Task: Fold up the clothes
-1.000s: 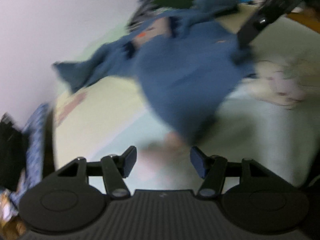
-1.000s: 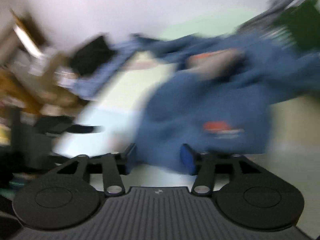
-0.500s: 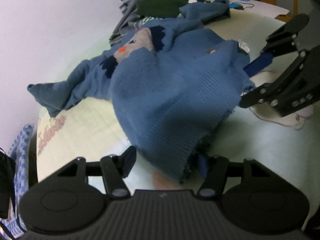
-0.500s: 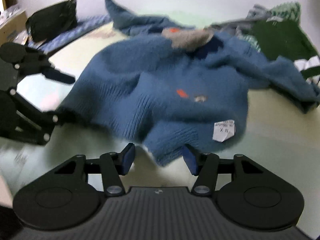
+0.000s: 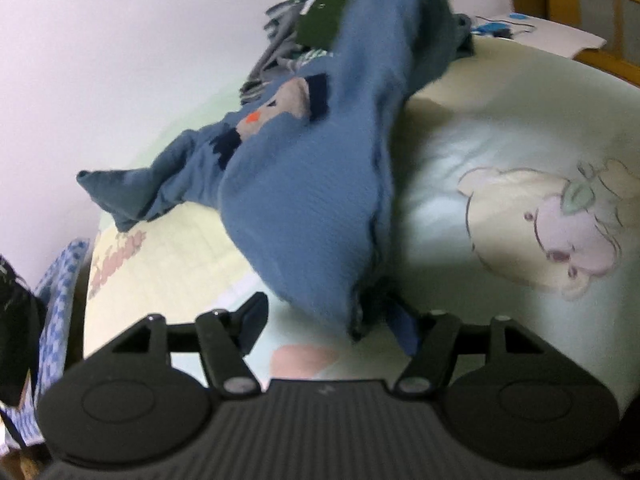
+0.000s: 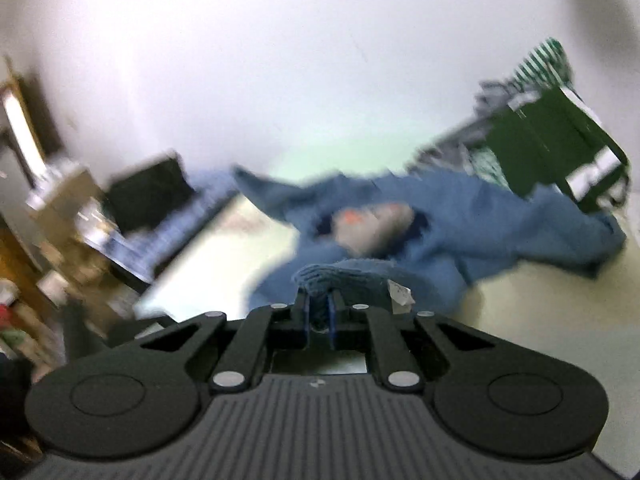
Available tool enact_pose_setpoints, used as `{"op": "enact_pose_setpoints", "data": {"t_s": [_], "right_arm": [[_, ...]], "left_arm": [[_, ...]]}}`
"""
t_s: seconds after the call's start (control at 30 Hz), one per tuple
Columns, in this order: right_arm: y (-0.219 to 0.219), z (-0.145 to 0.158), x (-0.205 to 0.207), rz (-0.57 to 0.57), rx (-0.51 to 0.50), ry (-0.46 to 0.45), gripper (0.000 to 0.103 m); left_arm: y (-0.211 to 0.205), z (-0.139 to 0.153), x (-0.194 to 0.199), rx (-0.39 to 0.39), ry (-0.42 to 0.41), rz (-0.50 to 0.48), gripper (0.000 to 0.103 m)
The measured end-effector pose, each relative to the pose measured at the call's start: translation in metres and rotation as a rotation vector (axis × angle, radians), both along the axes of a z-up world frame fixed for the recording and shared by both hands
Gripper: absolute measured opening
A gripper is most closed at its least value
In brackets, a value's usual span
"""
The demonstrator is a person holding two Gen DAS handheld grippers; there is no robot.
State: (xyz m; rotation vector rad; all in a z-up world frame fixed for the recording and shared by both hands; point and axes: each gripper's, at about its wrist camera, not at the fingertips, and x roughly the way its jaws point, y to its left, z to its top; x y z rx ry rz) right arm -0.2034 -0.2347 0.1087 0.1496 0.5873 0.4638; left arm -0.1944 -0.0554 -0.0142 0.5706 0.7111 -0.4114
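On my left, the left tongs (image 5: 326,322) sit low over the bed (image 5: 460,152), spread wide, and the bottom corner of the blue sweater (image 5: 304,216) hangs down into the gap between the two fingers; the right-hand finger is partly hidden behind the cloth, so I cannot say whether it touches the knit. Nothing is pinched there. The sweater stretches away from that corner in a long ridge, one sleeve (image 5: 120,192) trailing off to the left on the sheet, the patch with the orange spot (image 5: 276,108) near the middle, and its far end rising out of the top of the view. Behind it lies a heap of green and striped clothes (image 5: 316,20). Moving right, my right tongs (image 6: 318,316) are pressed nearly together on a bunched edge of the same sweater, a white tag (image 6: 400,294) sticking out just beside the fingers, and that part looks lifted off the bed. The right view is smeared, so finer detail is lost. To do this well, I judge I should get the left fingers on both sides of one clean layer at the hem corner before closing, keep the right grip firm, and hold the cloth taut between the two so the body hangs flat rather than twisted.
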Motion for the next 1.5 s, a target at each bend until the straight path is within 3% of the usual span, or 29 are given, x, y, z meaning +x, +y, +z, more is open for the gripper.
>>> {"op": "enact_pose_setpoints", "data": {"t_s": [0.1, 0.17, 0.27, 0.33, 0.47, 0.6, 0.77, 0.87, 0.93, 0.97, 1.0, 1.07, 1.13, 1.2, 1.27, 1.43, 1.5], "right_arm": [[-0.008, 0.022, -0.003, 0.017, 0.048, -0.031, 0.007], [-0.012, 0.029, -0.005, 0.035, 0.060, -0.046, 0.006], [-0.024, 0.034, -0.011, 0.054, 0.058, -0.053, 0.006], [-0.034, 0.034, -0.018, 0.055, 0.039, -0.053, 0.006], [-0.051, 0.031, -0.029, 0.051, 0.013, -0.026, 0.006], [-0.063, 0.026, -0.042, 0.089, 0.004, 0.042, 0.006], [-0.071, 0.003, -0.058, 0.150, -0.040, 0.171, 0.006], [-0.074, -0.025, -0.058, 0.149, -0.092, 0.234, 0.006], [-0.073, -0.045, -0.054, 0.153, -0.128, 0.279, 0.006], [-0.070, -0.056, -0.053, 0.154, -0.168, 0.286, 0.006], [-0.066, -0.065, -0.053, 0.159, -0.221, 0.283, 0.006], [-0.060, -0.075, -0.055, 0.173, -0.321, 0.254, 0.007], [-0.053, -0.077, -0.059, 0.191, -0.396, 0.211, 0.019], [-0.049, -0.065, -0.059, 0.227, -0.365, 0.153, 0.045], [-0.045, -0.052, -0.058, 0.263, -0.333, 0.096, 0.052], [-0.024, -0.062, -0.039, 0.308, -0.380, 0.068, 0.055], [-0.021, -0.077, -0.030, 0.324, -0.383, 0.101, 0.055]], "left_arm": [[-0.017, -0.007, 0.002, 0.005, -0.026, 0.047, 0.069], [-0.024, -0.009, 0.004, 0.005, -0.039, 0.071, 0.057], [-0.025, -0.003, 0.009, 0.011, -0.063, 0.108, 0.009], [-0.025, 0.003, 0.010, 0.023, -0.095, 0.131, 0.005], [-0.010, 0.042, -0.010, -0.024, -0.160, 0.118, 0.004], [0.006, 0.076, -0.039, -0.062, -0.156, 0.105, 0.000], [0.018, 0.094, -0.072, -0.077, -0.079, 0.104, 0.000], [0.015, 0.070, -0.074, -0.025, 0.015, 0.105, 0.001], [0.011, 0.053, -0.067, -0.053, 0.119, 0.116, 0.014], [0.008, 0.047, -0.066, -0.068, 0.144, 0.123, 0.015], [0.004, 0.040, -0.065, -0.082, 0.168, 0.131, 0.018], [-0.007, 0.028, -0.063, -0.038, 0.137, 0.137, 0.028], [-0.017, 0.019, -0.062, 0.016, 0.078, 0.130, 0.048], [-0.025, 0.012, -0.055, 0.031, 0.064, 0.122, 0.051], [-0.026, 0.011, -0.046, -0.001, 0.077, 0.118, 0.056], [-0.016, 0.007, -0.012, -0.119, 0.144, 0.160, 0.065], [-0.015, 0.005, -0.004, -0.160, 0.160, 0.164, 0.061]]}}
